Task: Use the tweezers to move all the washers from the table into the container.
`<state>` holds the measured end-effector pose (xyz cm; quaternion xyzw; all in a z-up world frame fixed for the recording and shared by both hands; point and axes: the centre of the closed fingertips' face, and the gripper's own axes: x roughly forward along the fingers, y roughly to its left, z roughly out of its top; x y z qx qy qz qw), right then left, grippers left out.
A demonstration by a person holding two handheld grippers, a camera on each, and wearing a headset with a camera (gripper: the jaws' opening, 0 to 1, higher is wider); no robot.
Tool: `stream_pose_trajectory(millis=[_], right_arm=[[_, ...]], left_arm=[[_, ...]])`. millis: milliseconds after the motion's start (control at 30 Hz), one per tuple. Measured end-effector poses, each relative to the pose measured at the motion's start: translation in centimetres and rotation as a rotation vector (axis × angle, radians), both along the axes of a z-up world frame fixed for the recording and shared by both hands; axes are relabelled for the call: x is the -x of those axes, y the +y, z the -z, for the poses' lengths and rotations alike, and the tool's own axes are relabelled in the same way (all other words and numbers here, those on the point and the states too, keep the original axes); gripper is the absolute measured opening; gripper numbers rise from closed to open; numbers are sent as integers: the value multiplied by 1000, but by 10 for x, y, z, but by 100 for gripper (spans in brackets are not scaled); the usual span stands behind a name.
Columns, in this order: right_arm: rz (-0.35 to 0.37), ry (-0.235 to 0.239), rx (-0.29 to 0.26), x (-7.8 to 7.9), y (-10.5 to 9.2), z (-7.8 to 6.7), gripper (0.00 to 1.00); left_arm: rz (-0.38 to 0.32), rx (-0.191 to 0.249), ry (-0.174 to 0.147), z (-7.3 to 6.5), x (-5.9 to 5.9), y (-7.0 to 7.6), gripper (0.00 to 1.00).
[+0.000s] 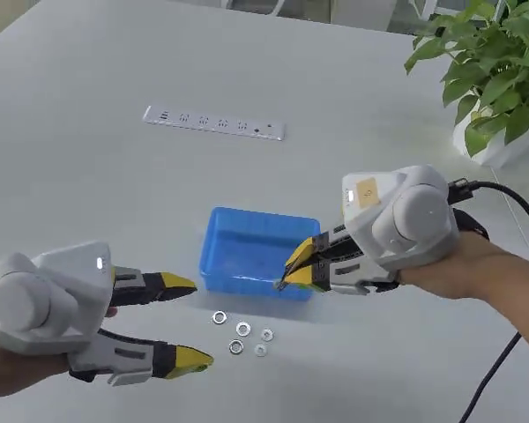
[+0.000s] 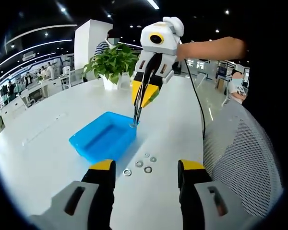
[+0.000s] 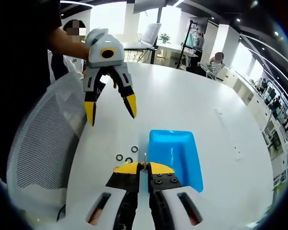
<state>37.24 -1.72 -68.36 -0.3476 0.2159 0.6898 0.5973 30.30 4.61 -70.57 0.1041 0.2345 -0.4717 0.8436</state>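
left side of head view: left hand-held gripper (image 1: pixel 196 321), spread wide, gripping nothing, hovering low over the counter (image 1: pixel 88 194) toward its near edge, yellow tips aimed right. from the left gripper view, same left hand-held gripper (image 2: pixel 147 165): wide open, empty, pointing at the washers. from the right gripper view, left hand-held gripper (image 3: pixel 111 116) again open, above the counter edge by the mesh chair (image 3: pixel 38 139).

just right of those tips: five washers (image 1: pixel 243 329), flat on the counter, loose cluster, not touching each other, just in front of the container's near wall and outside it. washers (image 2: pixel 139 164) between the left jaws and the container in the left gripper view; three washers (image 3: pixel 128 160) seen beside the container's near left corner in the right gripper view.

behind the washers: blue container (image 1: pixel 247 284), rectangular, open top, around mid-counter. cannot tell what lies inside.

right of that: right hand-held gripper (image 1: pixel 293 267), clamped tight on the tweezers (image 1: pixel 282 280), tweezers tip right at the container's near rim, close to its right corner. cannot tell if the tip carries a washer. right gripper view: jaws together, tweezers (image 3: pixel 145 159) poking out between them.

toward the far edge: power strip (image 1: pixel 213 122). far right corner: potted plant (image 1: pixel 494 62).
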Motion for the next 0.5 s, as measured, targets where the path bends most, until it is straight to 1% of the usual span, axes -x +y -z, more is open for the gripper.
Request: stream_pose_trajectory(millis=[67,167,333,400,500], right_arm=[[4,-6,-1,-7,1,-1,6],[9,-11,0,-15,2,1,7],[27,-16,7,-31,3,7,7],[31,-17,11,-35,2,10,7],[37,-22,21,-41,2,16,7]], left_arm=[[-15,7,4,-2,1,4,58],[-39,13,-1,-4,0,10,62],[-71,17,-9,-6,-2,17,69],[-78,17,-12,-7,-3,18,72],[-86,14,-10,-7,-3,20,75]])
